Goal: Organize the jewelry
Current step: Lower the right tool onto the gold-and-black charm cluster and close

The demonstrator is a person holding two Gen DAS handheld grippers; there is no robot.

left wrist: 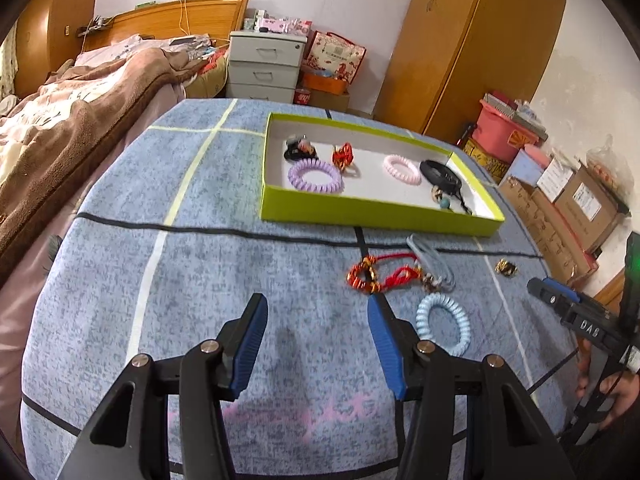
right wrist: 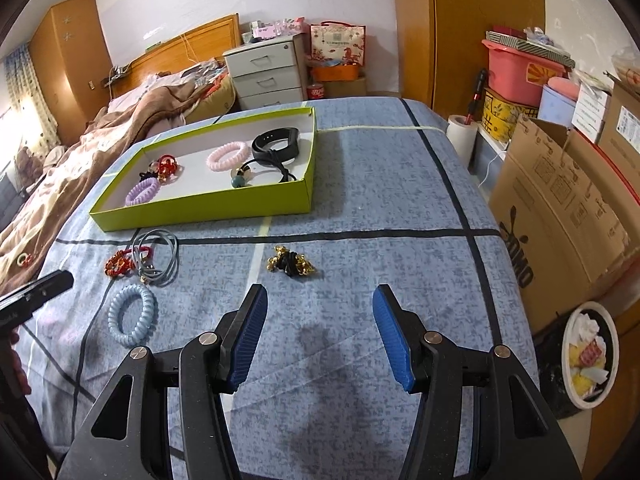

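A green box [left wrist: 376, 213] [right wrist: 200, 209] on the blue cloth holds a purple coil tie [left wrist: 315, 176], a pink coil tie [left wrist: 401, 169] [right wrist: 227, 156], a red ornament [left wrist: 342, 155], a black band [right wrist: 276, 143] and other small pieces. In front of it lie a red knotted bracelet [left wrist: 374, 274] [right wrist: 119, 265], a grey cord [left wrist: 432, 262] [right wrist: 158, 256], a light blue coil tie [left wrist: 443, 323] [right wrist: 132, 314] and a gold-and-black piece [right wrist: 291, 264] [left wrist: 505, 268]. My left gripper [left wrist: 316, 312] is open and empty, just left of the blue tie. My right gripper [right wrist: 320, 304] is open and empty, just short of the gold piece.
A bed with a brown blanket [left wrist: 72, 120] lies to the left. Behind the table stand white drawers [left wrist: 264, 66] and a wooden wardrobe [left wrist: 472, 44]. Cardboard boxes [right wrist: 560, 208], a pink tub [right wrist: 516, 76] and a waste bin [right wrist: 590, 354] crowd the right side.
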